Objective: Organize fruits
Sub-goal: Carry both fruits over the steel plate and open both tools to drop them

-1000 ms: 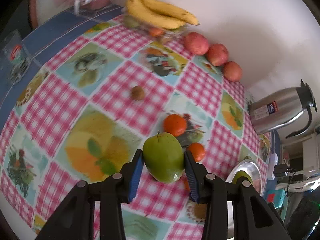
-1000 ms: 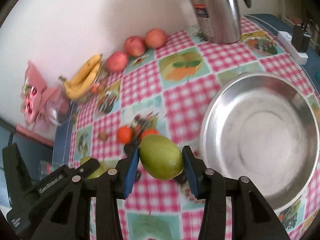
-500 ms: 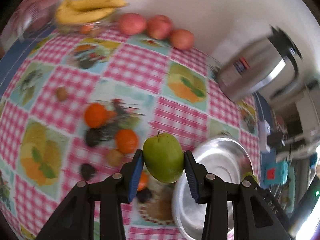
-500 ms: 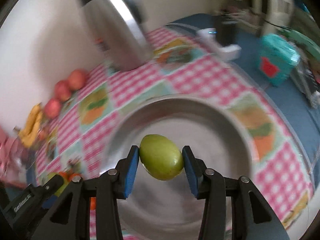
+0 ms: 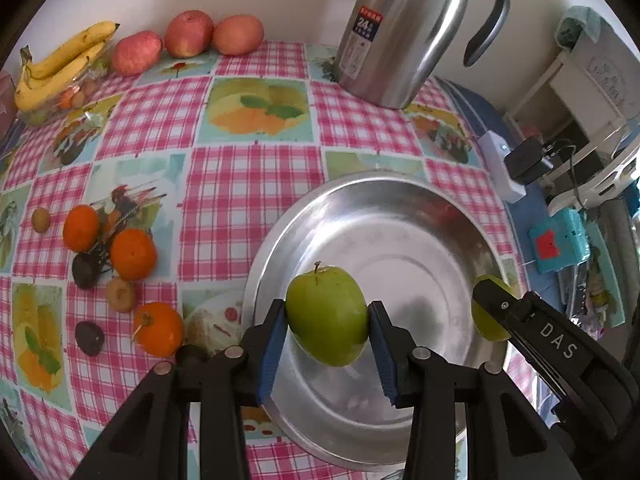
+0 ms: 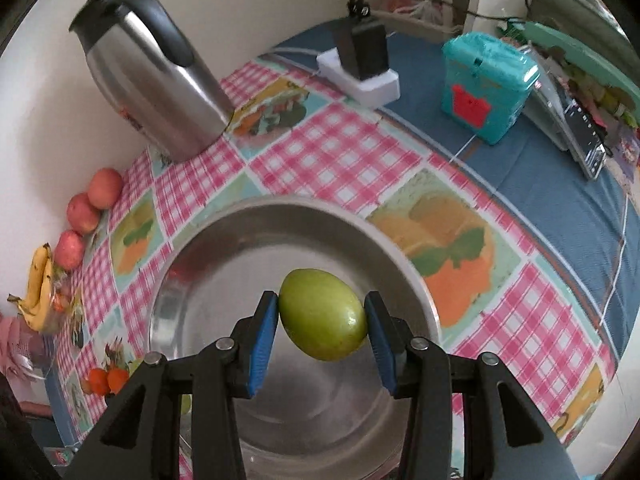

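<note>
Oranges (image 5: 133, 254) and a steel flask (image 5: 404, 28) flank the steel bowl (image 5: 400, 208), above which left tongs (image 5: 327, 346) and right tongs (image 6: 322, 334) each grasp a green apple (image 5: 327, 314), (image 6: 322, 314).

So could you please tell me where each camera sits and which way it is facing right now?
Left wrist: rides the left claw, looking forward and down over its green apple to the steel bowl; the right claw shows at right.
Right wrist: rides the right claw, looking down over its green fruit into the bowl; only its own fingers show.
Shared: bowl, steel flask, red apples, bananas.
</note>
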Available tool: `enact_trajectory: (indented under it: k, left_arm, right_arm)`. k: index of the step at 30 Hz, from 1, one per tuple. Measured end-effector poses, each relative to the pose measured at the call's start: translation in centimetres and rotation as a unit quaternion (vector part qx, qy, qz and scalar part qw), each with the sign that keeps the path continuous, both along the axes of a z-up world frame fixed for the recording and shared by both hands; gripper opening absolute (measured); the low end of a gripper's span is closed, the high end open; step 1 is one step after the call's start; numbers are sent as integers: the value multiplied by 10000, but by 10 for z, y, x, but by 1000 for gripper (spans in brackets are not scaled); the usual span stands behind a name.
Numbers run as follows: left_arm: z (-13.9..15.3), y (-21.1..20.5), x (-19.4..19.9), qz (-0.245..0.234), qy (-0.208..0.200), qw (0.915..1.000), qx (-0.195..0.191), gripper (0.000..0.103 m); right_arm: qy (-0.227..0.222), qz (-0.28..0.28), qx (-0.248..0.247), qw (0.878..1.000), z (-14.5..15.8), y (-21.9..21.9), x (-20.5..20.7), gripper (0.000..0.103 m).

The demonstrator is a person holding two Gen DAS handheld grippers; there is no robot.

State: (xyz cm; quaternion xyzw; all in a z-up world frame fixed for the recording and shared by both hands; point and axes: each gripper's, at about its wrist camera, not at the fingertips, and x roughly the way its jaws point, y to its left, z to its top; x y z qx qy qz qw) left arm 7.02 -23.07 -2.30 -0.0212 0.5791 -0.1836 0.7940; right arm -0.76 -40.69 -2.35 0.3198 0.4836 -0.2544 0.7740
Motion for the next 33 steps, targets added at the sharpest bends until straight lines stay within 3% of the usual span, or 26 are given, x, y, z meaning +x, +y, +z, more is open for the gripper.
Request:
enact_trajectory:
  k: [15,21,25,27,31,33]
  left_arm:
    - [-10,-5,-2,-105,175,9997,116,46]
    - [0,-4,-4,-137,92,9999,28,58]
    - [3,4,-3,-16,115,9999,4,66]
    - [6,10,-2,118,108,9999,11,71]
    - [9,29,2,495,50,9987,129,80]
    - [10,42,5,734,20,9971,190,84]
  right_arm:
    - [242,288,-2,9993,-7,11,11,50]
    - [151,398,-101,9990,2,16,15,54]
    - [70,487,-235,9985,13,21,17,67]
    - [40,516,-264,9983,16,22,17,68]
    - [54,618,-410,9972,23,27,19,81]
    - [55,672,-434,9968,24,30,20,82]
